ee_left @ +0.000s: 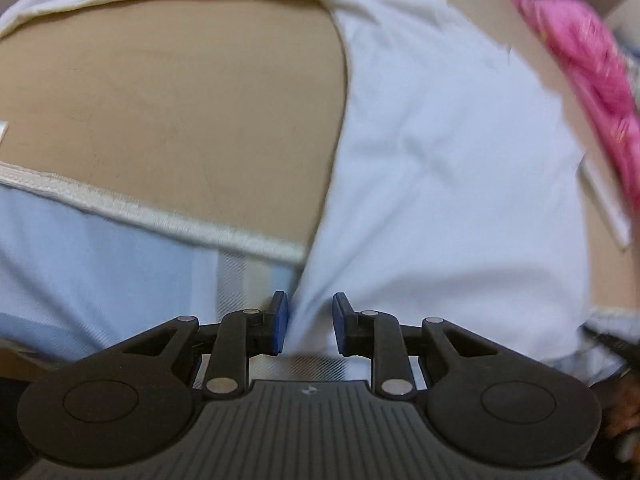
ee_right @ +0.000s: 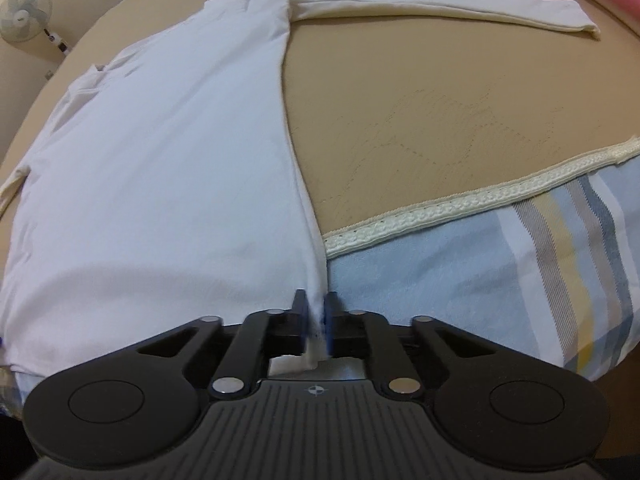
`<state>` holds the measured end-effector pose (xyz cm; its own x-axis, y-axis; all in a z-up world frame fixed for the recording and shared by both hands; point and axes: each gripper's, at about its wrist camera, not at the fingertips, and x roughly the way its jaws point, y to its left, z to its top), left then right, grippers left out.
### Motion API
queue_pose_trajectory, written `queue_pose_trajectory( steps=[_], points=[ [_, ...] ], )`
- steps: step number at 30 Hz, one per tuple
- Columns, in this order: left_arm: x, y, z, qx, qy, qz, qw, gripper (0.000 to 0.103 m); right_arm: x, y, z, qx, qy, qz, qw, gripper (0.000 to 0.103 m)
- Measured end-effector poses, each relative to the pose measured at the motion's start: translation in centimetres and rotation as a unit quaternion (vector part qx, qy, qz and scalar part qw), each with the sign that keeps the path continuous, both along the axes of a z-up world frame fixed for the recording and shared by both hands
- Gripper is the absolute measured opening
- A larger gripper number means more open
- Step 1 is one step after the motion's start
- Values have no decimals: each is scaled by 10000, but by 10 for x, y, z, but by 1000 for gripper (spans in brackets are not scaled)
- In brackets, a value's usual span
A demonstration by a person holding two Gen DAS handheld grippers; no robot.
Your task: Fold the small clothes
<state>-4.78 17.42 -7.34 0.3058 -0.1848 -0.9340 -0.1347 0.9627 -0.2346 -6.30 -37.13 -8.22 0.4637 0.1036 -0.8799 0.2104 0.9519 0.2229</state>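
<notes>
White long-sleeved cotton shirt [ee_right: 168, 152]: lies spread flat on a tan quilted mattress top [ee_right: 440, 112], body running from the near edge away, collar end far from the camera; one long sleeve [ee_right: 440, 10] is stretched sideways across the far part of the mattress, its cuff lying flat. The shirt's near hem hangs over the mattress edge. Right gripper [ee_right: 316, 320]: black two-finger tool with blue pads, jaws drawn nearly together and pinching the shirt's side seam at the hem corner, a tuft of white fabric showing between the pads. Left gripper [ee_left: 310, 322]: same make, jaws narrow with a fold of the white shirt's cloth [ee_left: 440, 152] rising between the blue pads; the cloth fills the gap, though whether both pads press on it cannot be told, as the view is blurred. Cream braided piping [ee_right: 460, 204]: runs along the mattress edge, just beside the pinched seam. Pale blue bed sheet with yellow, grey and white stripes [ee_right: 520, 260]: covers the mattress side below the piping. Pink patterned fabric [ee_left: 592, 80]: bunched at the far side of the bed, apart from the shirt. White standing fan [ee_right: 24, 10]: beyond the bed, against a wall.
</notes>
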Motion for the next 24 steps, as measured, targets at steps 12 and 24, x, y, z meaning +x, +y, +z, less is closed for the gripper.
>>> queue_pose_trajectory(
  steps=[12, 24],
  points=[
    [-46, 2, 36, 245, -386, -173, 9988, 7, -57, -35, 43, 655, -538, -869, 9926, 5],
    [-3, -43, 1, 504, 74, -738, 9960, 21, -7, 14, 7, 162, 118, -67, 9998, 30]
  ],
)
